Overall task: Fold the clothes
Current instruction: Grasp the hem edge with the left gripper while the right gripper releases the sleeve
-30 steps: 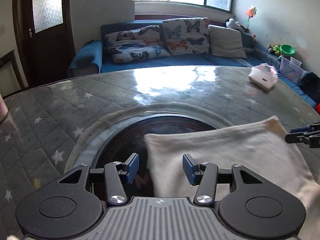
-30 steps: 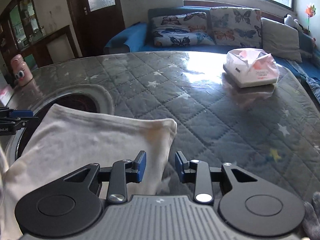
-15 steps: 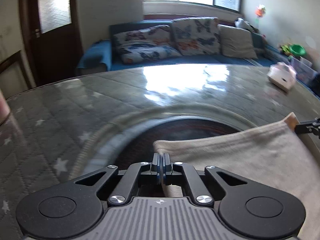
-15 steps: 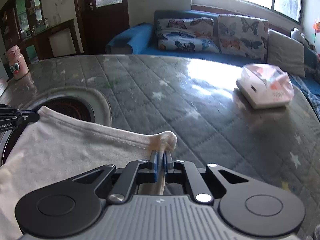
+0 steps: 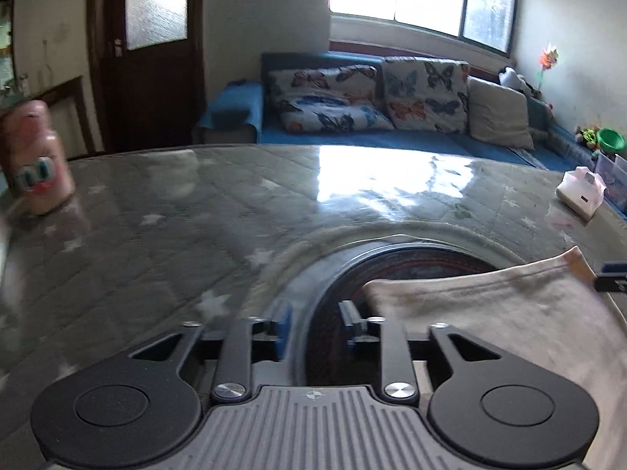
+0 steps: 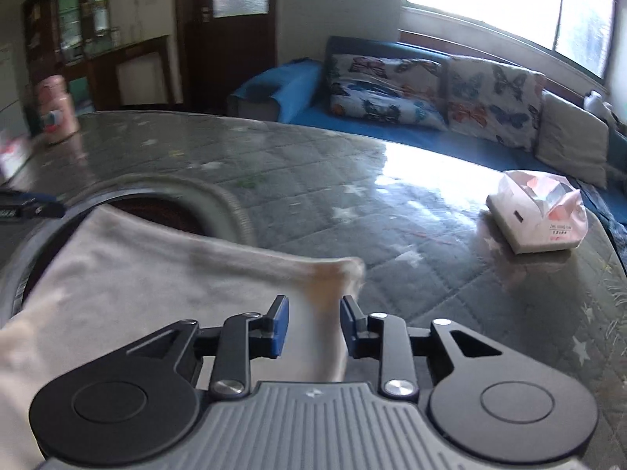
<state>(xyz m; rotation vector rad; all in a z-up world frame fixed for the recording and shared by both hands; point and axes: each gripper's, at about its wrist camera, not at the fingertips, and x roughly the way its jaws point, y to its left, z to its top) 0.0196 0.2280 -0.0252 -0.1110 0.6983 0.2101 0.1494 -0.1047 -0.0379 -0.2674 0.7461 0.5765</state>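
A cream cloth [image 5: 490,313] lies folded flat on the table, partly over its dark round inset [image 5: 407,264]. My left gripper [image 5: 315,327] hovers just left of the cloth's near-left corner. Its jaws are opening and nothing is between them. In the right wrist view the cloth [image 6: 156,274] spreads to the left, and its stained right corner [image 6: 333,274] sits between the jaws of my right gripper [image 6: 313,327]. Those jaws are opening too, and the pads stand off the fabric. Each gripper's tip shows at the edge of the other view: right gripper [image 5: 611,278], left gripper [image 6: 27,207].
The table carries a glossy grey quilted cover with stars [image 5: 196,235]. A white tissue pack [image 6: 537,215] sits at the far right and a pink bottle [image 5: 35,160] at the far left. Beyond the table stands a blue sofa with butterfly cushions [image 5: 372,105].
Half a second ago both grippers were shut on the cloth's corners; now both have let go. The left gripper has slid left, off the cloth.
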